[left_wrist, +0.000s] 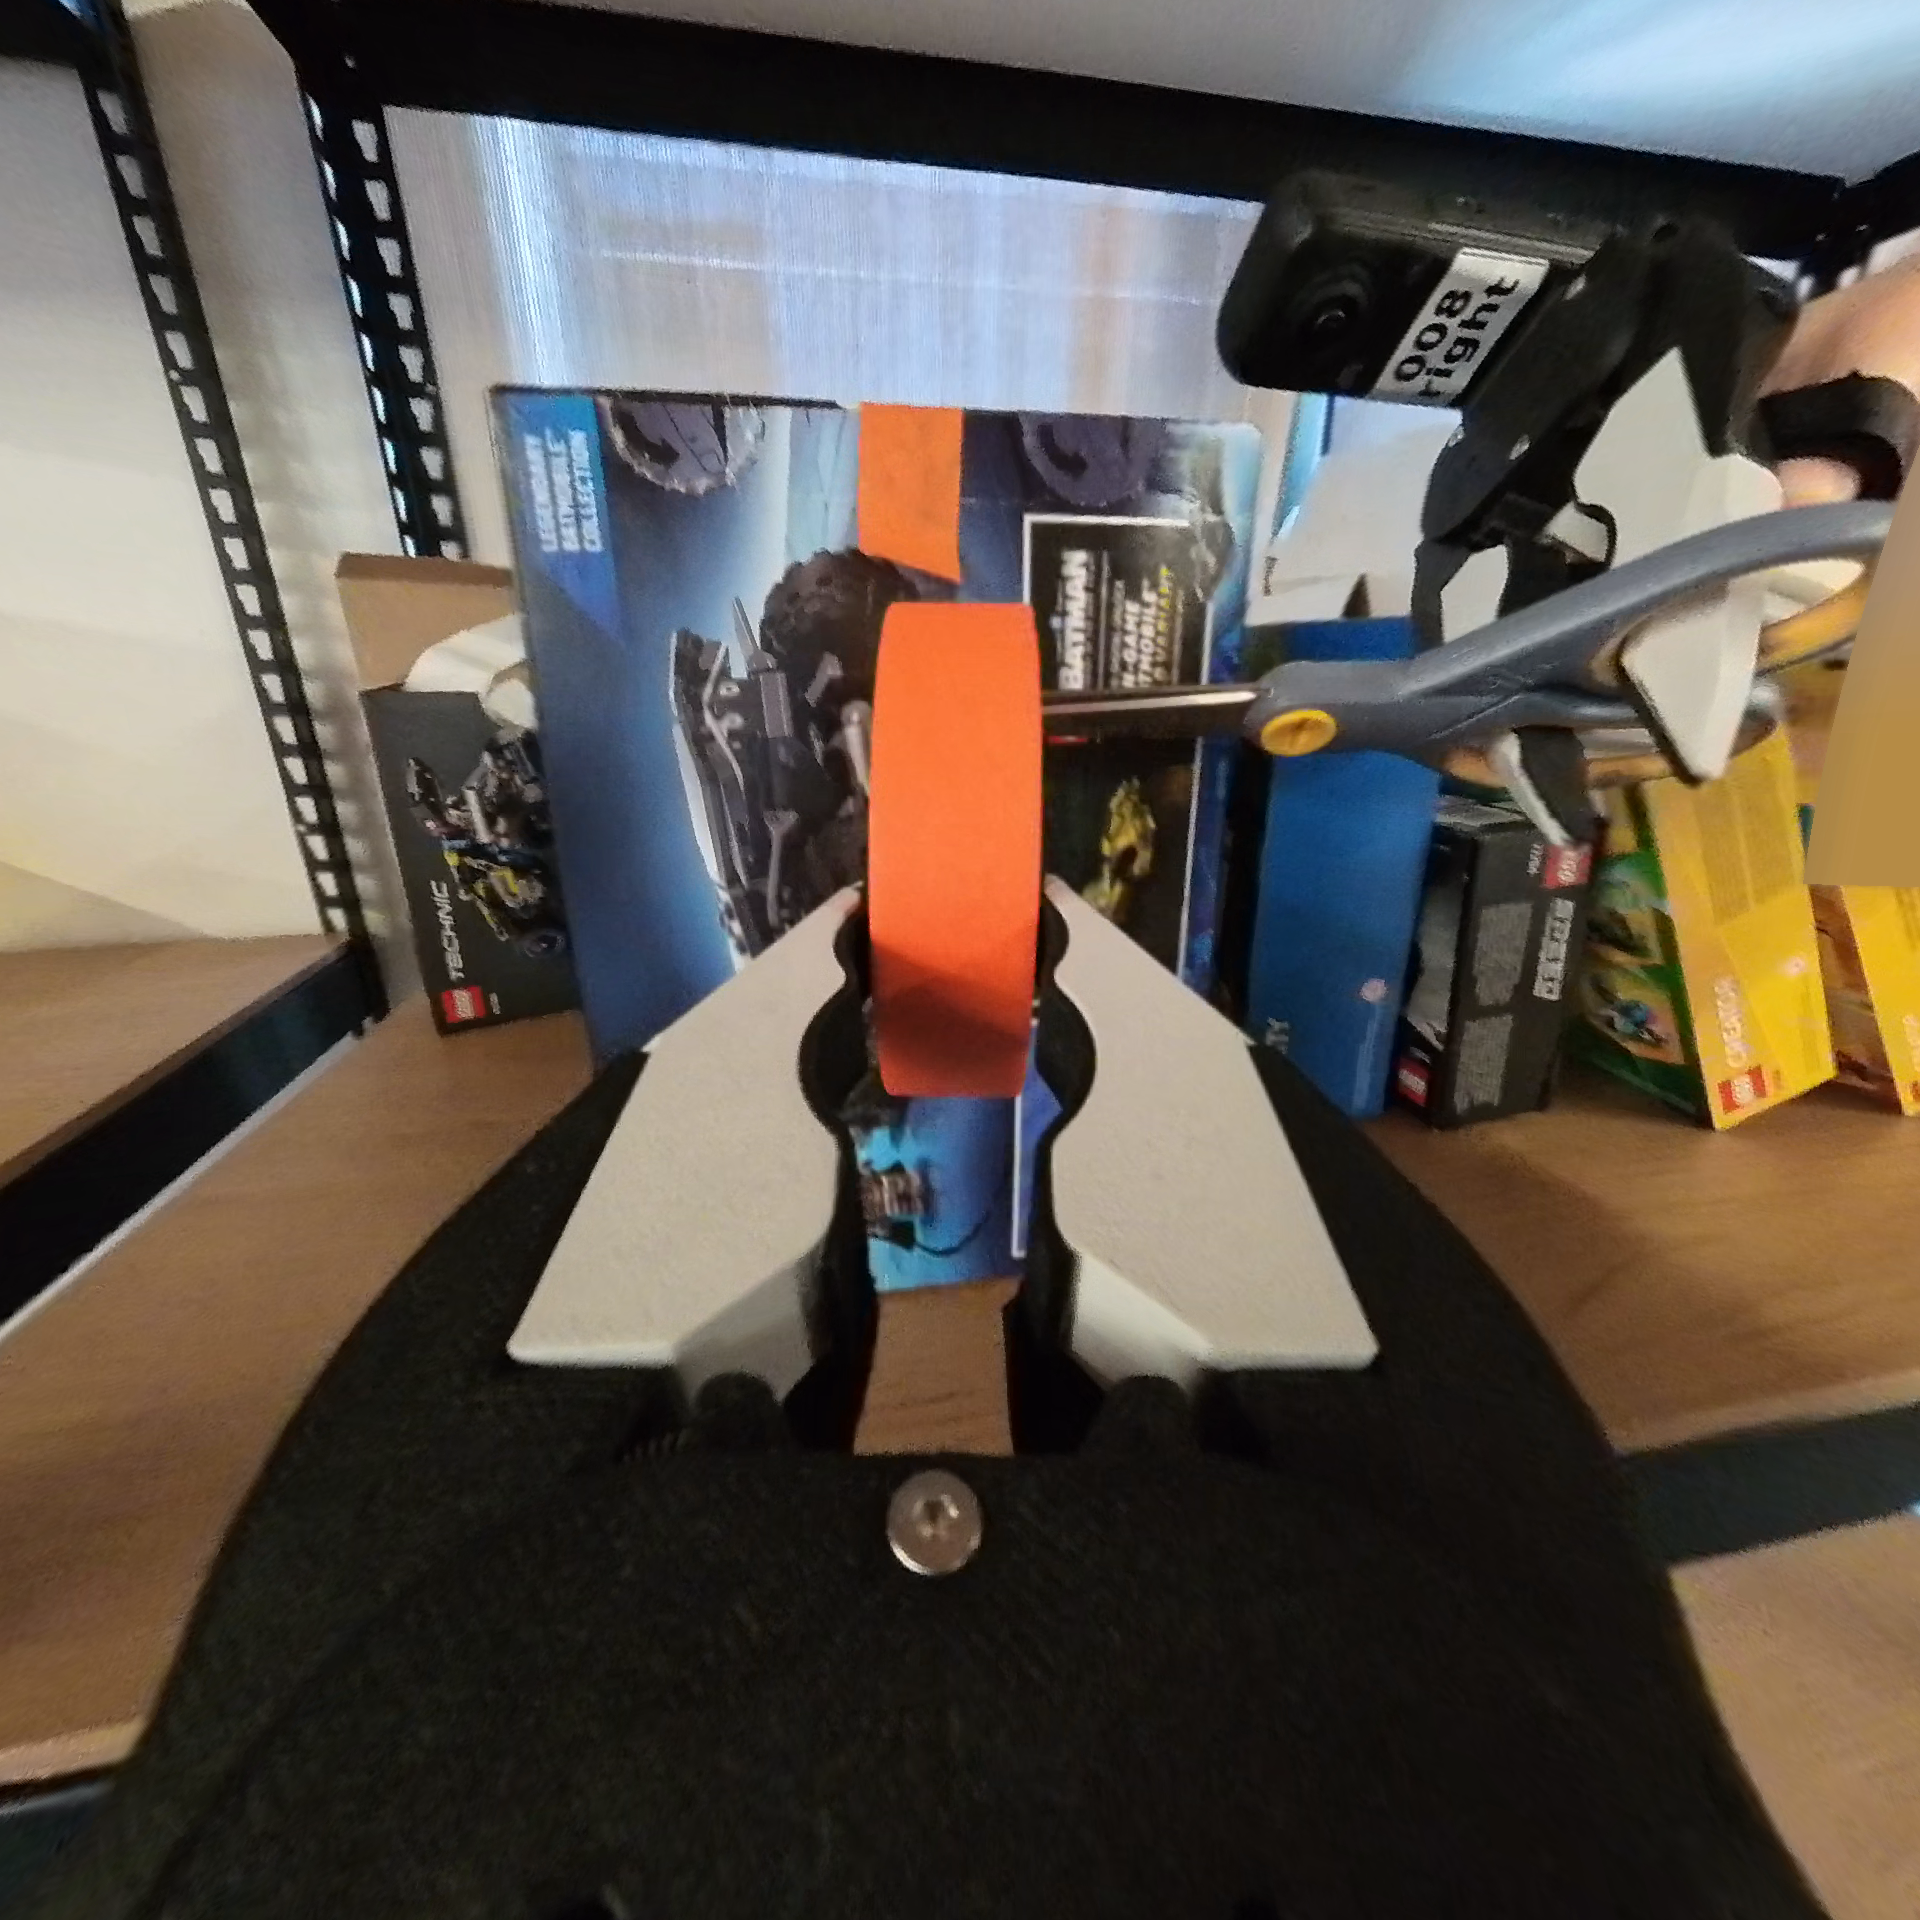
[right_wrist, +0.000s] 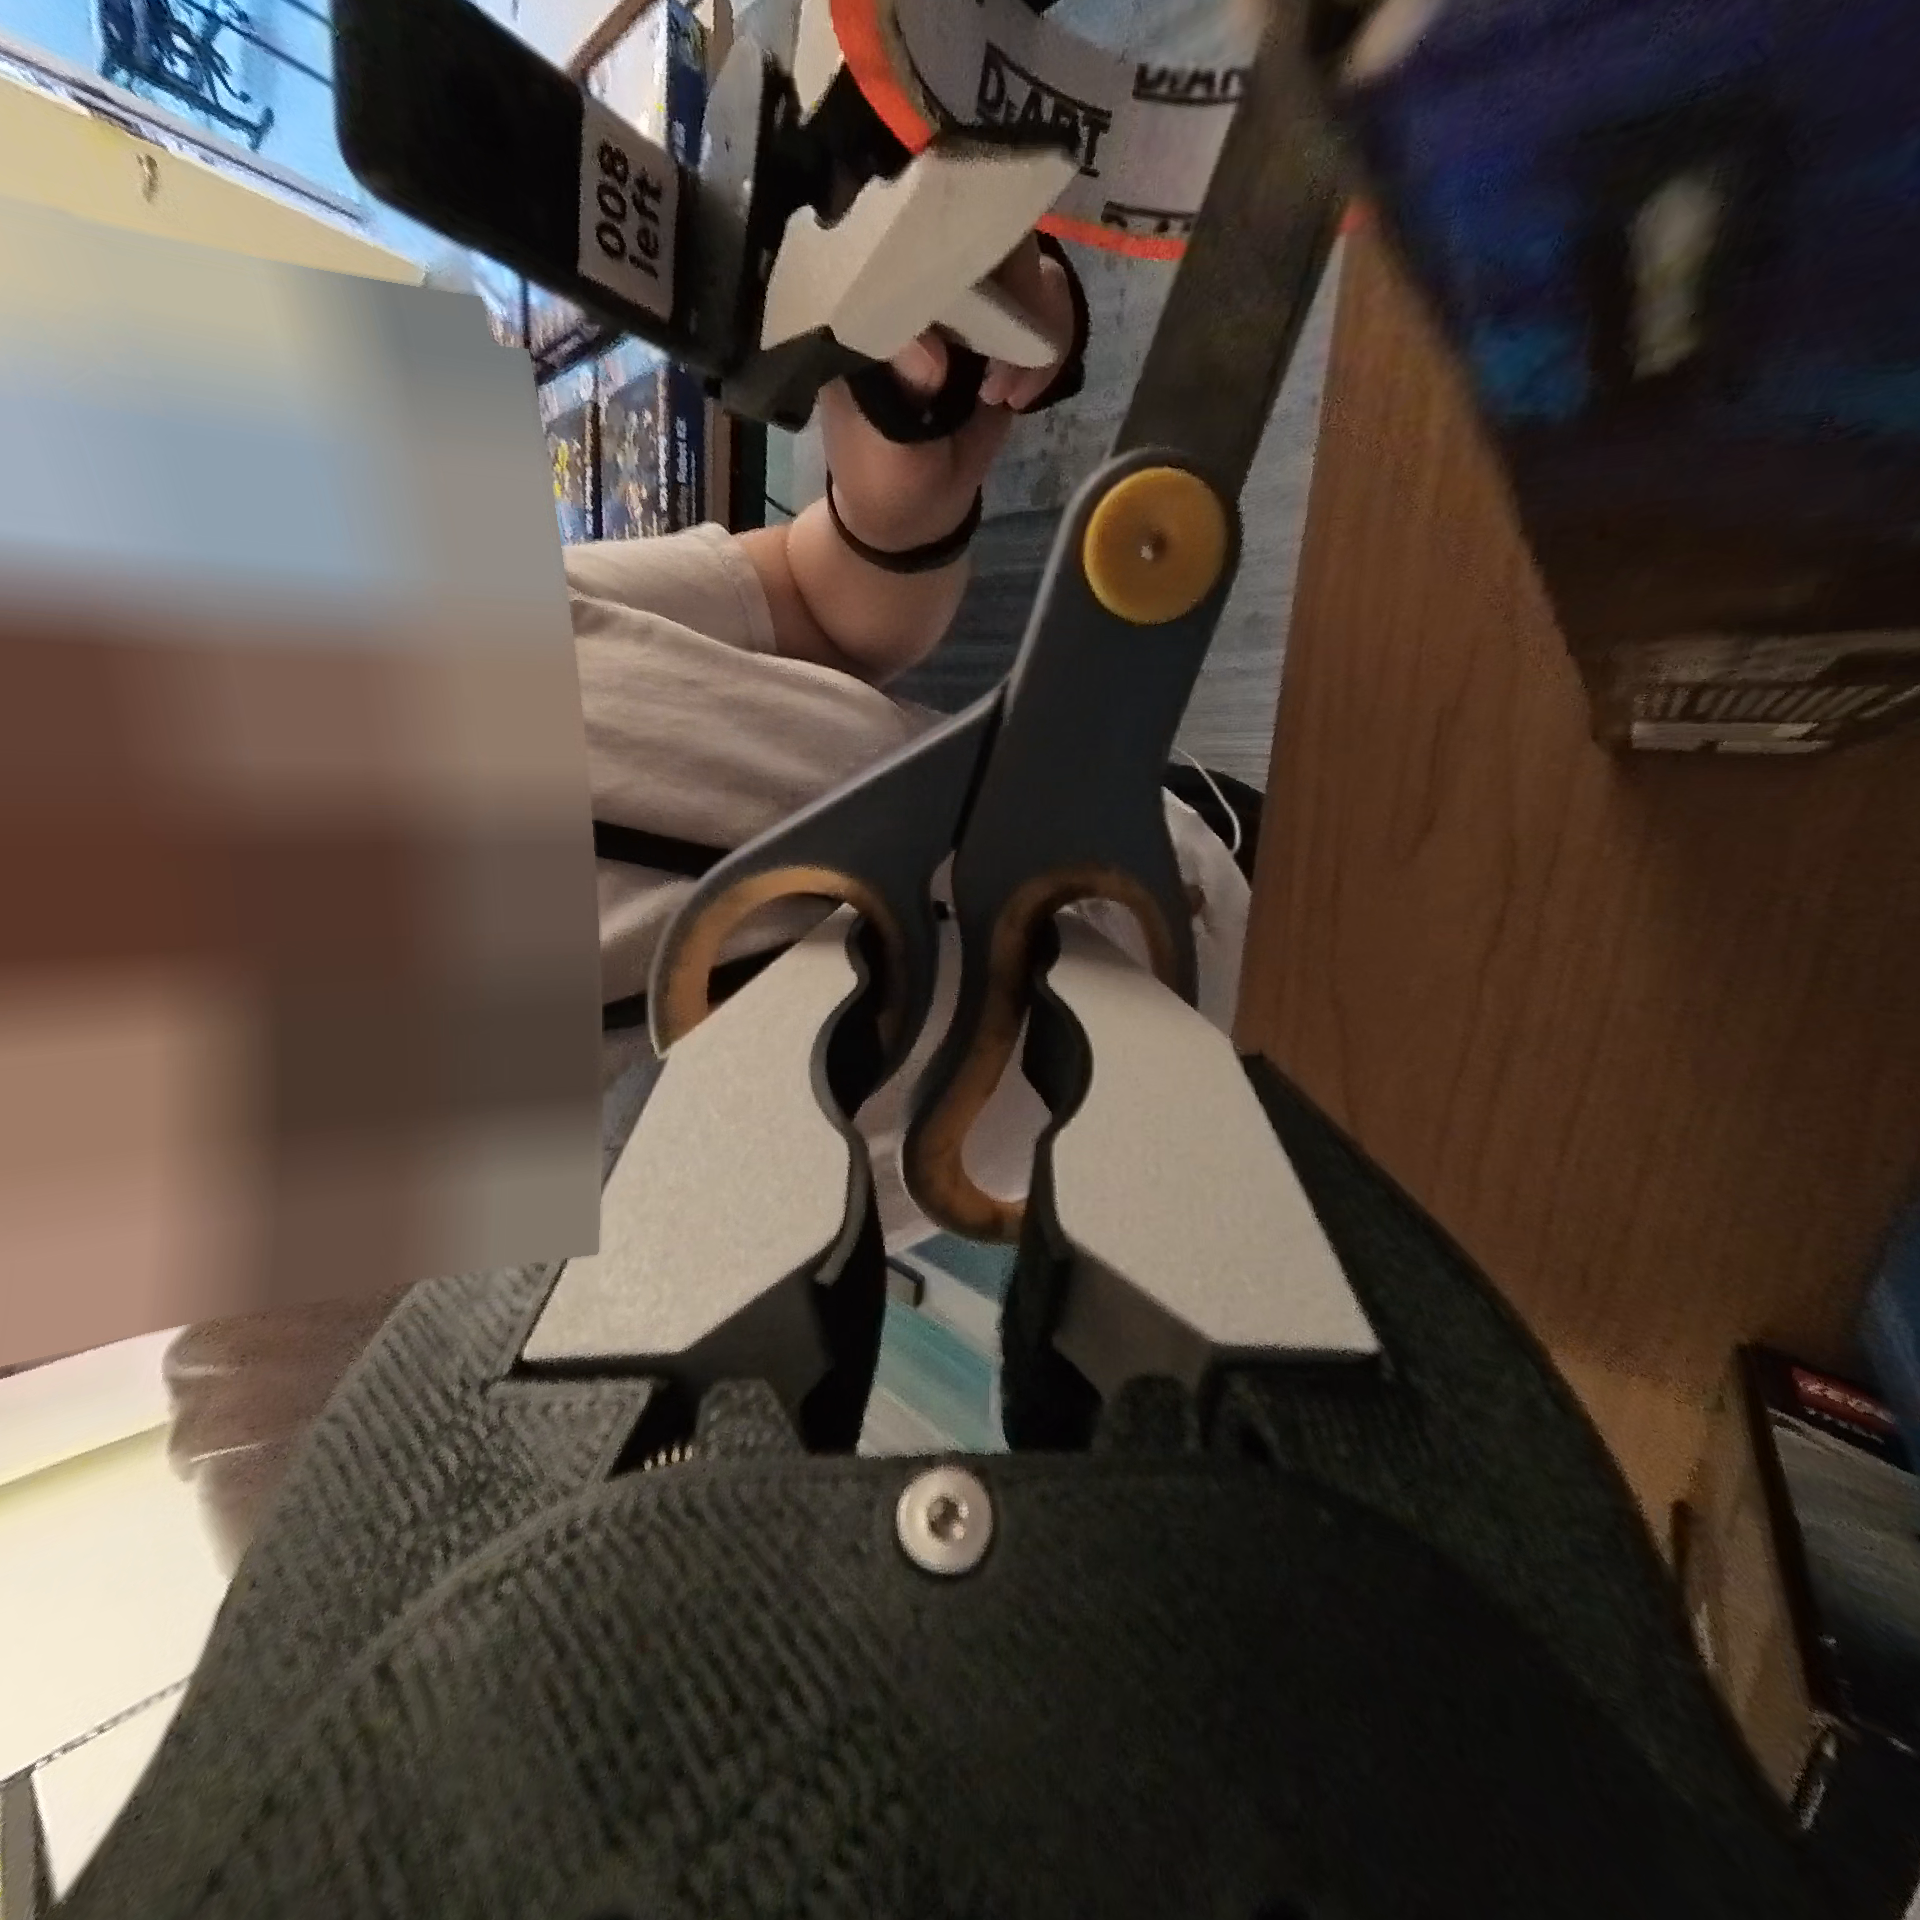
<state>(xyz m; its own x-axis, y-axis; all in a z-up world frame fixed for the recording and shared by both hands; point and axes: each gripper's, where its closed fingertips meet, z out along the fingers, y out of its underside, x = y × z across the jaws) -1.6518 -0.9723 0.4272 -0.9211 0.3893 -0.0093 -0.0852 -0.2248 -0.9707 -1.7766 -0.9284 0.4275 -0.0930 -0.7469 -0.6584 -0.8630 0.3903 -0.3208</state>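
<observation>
Roll of orange paper tape (left_wrist: 954, 831), upright, clamped between the left tool (left_wrist: 951, 914) fingers above the wooden shelf (left_wrist: 1558, 1226). Grey-handled scissors with yellow pivot (right_wrist: 1081, 748), gripped by the right tool (right_wrist: 951, 997), blades closed, reach behind the roll from the right. Blue toy box (left_wrist: 727, 644) stands far behind.

An orange tape roll (left_wrist: 954, 831) stands on edge, grey yellow-pivot scissors (left_wrist: 1455, 686) pointing blades at its side.

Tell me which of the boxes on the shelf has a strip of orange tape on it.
The large blue box standing upright behind the orange tape roll. An orange strip hangs down from its top edge; the small black box and the yellow box carry none.
</observation>
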